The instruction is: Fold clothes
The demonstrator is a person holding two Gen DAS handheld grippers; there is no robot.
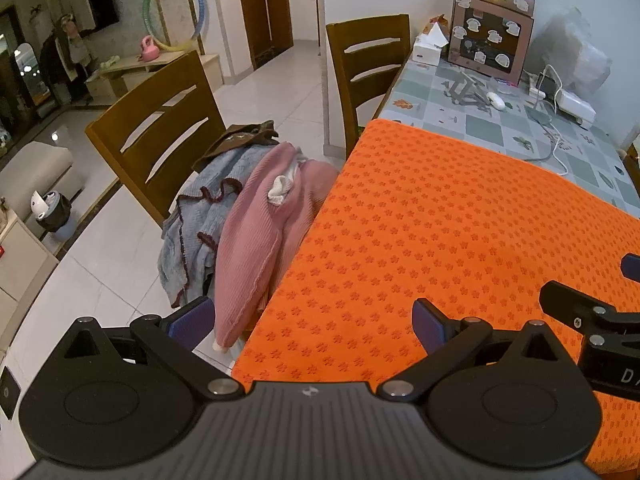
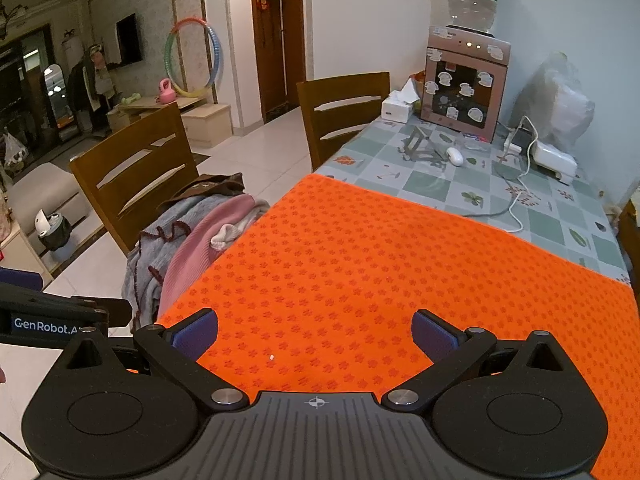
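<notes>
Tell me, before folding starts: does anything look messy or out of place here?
Yes: the pink garment and grey-blue garment lie heaped on the chair, spilling over its edge. The orange mat lies flat and bare.

An orange mat (image 2: 360, 264) covers the near table (image 2: 448, 184) — beyond it, a water dispenser (image 2: 466, 88).

Clothes heaped on the chair

Pink ribbed sweater (image 1: 256, 236) drapes over grey-blue knit (image 1: 192, 224), brown garment (image 1: 236, 140) behind, on chair (image 1: 152, 132).
</notes>
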